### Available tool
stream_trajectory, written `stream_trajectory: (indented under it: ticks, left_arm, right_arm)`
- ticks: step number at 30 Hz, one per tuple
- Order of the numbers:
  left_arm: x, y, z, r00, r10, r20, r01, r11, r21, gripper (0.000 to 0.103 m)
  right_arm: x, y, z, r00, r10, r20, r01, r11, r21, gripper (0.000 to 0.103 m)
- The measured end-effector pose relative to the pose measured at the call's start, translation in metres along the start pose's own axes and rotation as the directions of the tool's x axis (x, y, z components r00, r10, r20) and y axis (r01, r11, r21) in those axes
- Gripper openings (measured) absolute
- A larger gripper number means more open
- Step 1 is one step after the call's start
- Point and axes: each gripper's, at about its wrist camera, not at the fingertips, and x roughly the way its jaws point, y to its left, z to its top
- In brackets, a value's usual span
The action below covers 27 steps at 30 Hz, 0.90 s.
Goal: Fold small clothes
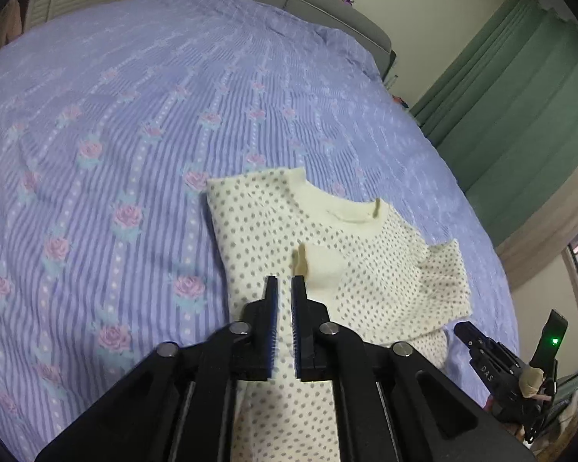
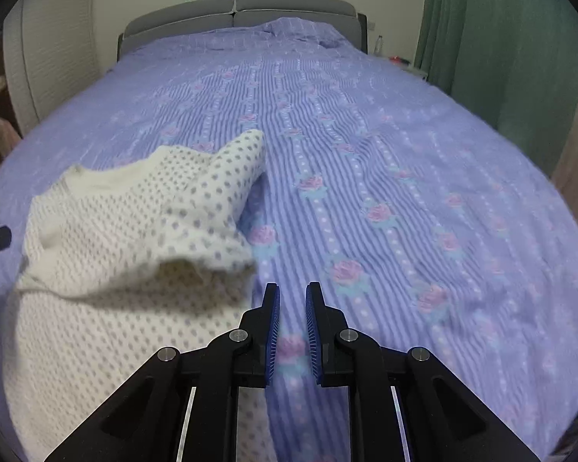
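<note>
A wide bed (image 2: 366,146) fills both views, covered in a purple striped sheet (image 1: 115,115) printed with pink roses. A grey padded headboard (image 2: 250,9) stands at its far end against a pale wall, and green curtains (image 2: 501,46) hang along the right side.

The cream spotted top (image 1: 327,269) lies on the sheet near the foot of the bed, its neckline toward the headboard, one sleeve folded across the chest and the other sticking out with its edge lifted. Its lower hem is cut off behind the left tongs (image 1: 284,283), which hover over it slightly spread, holding nothing. The right tongs (image 2: 292,292) are also parted and empty, over bare sheet just beside the loose sleeve (image 2: 212,208), which is blurred.
</note>
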Motion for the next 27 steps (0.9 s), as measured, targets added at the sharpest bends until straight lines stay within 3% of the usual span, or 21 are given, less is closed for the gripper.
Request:
stream_trajectory:
  ticks: [1,2,4,5,9,15,18,19,22,23,27]
  left_arm:
    - [0.000,-0.001,0.000,1.000,-0.008,-0.009,0.008,1.000,0.008,0.009]
    - [0.002,-0.003,0.000,1.000,-0.009,-0.011,0.009,1.000,0.017,0.016]
    - [0.008,-0.008,0.003,1.000,-0.018,-0.025,0.019,0.999,0.036,0.032]
    - [0.013,-0.012,0.004,0.999,-0.028,-0.035,0.030,0.999,0.043,0.032]
    - [0.032,-0.023,0.011,0.994,-0.083,-0.070,0.088,0.993,0.077,0.032]
    - [0.065,-0.030,0.020,0.994,0.005,-0.110,0.011,0.988,0.151,0.032]
    - [0.076,-0.032,0.019,0.992,0.013,-0.129,0.007,0.989,0.150,0.032]
    - [0.078,-0.034,0.018,0.991,0.009,-0.132,0.011,0.988,0.153,0.032]
    - [0.080,-0.037,0.019,0.987,-0.014,-0.160,0.038,0.988,0.148,0.006]
    - [0.075,-0.037,0.022,0.986,-0.032,-0.162,0.055,0.989,0.141,0.006]
    - [0.020,-0.044,0.047,0.997,-0.077,0.013,0.075,0.988,0.133,0.006]
  right_arm:
    - [-0.004,0.000,-0.002,1.000,0.019,0.006,-0.019,1.000,0.007,0.016]
    - [-0.009,0.001,-0.004,0.999,0.038,0.015,-0.039,0.999,0.015,0.017]
    - [-0.018,0.003,-0.006,0.997,0.072,0.041,-0.074,0.997,0.036,0.040]
    - [-0.020,0.004,-0.006,0.995,0.085,0.054,-0.087,0.995,0.038,0.042]
    - [-0.015,0.014,-0.004,0.994,0.098,0.048,-0.099,0.995,0.019,0.042]
    - [-0.002,0.006,0.001,0.993,0.110,0.036,-0.111,0.993,0.035,0.042]
    - [0.004,0.002,0.002,0.989,0.148,0.027,-0.150,0.987,0.059,0.042]
    - [0.006,0.002,0.001,0.987,0.161,0.022,-0.162,0.984,0.068,0.042]
    - [0.009,0.003,0.001,0.985,0.174,0.019,-0.175,0.982,0.067,0.042]
    - [0.010,0.004,0.001,0.984,0.177,0.018,-0.178,0.982,0.064,0.042]
    - [0.011,0.009,0.004,0.978,0.208,0.027,-0.209,0.976,0.057,0.042]
